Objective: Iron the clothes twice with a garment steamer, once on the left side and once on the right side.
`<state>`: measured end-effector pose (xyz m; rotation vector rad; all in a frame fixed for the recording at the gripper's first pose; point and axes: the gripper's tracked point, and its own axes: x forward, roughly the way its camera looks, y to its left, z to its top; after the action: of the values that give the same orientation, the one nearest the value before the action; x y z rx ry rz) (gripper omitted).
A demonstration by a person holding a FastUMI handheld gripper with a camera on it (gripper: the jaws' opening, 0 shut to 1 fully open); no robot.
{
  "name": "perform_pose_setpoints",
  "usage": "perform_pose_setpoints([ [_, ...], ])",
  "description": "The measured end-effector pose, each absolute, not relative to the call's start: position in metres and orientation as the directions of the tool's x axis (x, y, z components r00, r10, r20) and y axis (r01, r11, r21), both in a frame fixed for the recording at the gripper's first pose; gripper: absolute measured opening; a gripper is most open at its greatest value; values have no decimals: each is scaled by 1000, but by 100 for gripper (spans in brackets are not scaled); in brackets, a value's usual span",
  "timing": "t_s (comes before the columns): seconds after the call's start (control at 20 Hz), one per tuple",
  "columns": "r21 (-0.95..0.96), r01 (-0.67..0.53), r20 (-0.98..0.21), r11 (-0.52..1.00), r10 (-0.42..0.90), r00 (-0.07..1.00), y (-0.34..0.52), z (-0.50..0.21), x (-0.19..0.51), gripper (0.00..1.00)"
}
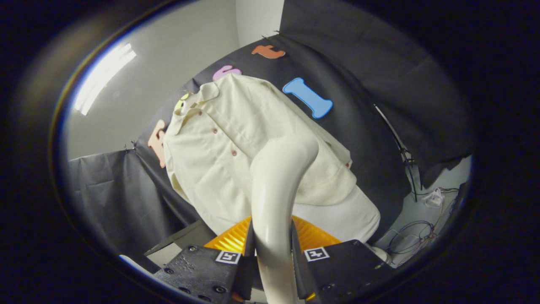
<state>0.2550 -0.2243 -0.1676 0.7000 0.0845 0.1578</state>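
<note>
A cream button-up shirt [219, 147] hangs against the black booth wall, seen tilted, with its collar up and small reddish buttons down the front. My gripper [272, 249] is shut on the handle of a cream garment steamer [278, 177]. The steamer rises from between the fingers and bends at its head toward the shirt's front, on the shirt's right-hand half as seen. Whether the head touches the cloth cannot be told. A white lower garment [350, 215] hangs below the shirt's hem.
An orange ribbed part [230, 240] sits just ahead of the fingers, behind the steamer handle. Loose cables [415, 236] and a white plug block [434, 196] lie on the floor to the right. A ceiling light [103, 78] glows at the upper left.
</note>
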Motion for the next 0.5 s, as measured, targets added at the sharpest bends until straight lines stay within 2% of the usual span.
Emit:
perform_pose_setpoints([
  [0.5,467,-298,99,833,285,953,-137,-21,199,40],
])
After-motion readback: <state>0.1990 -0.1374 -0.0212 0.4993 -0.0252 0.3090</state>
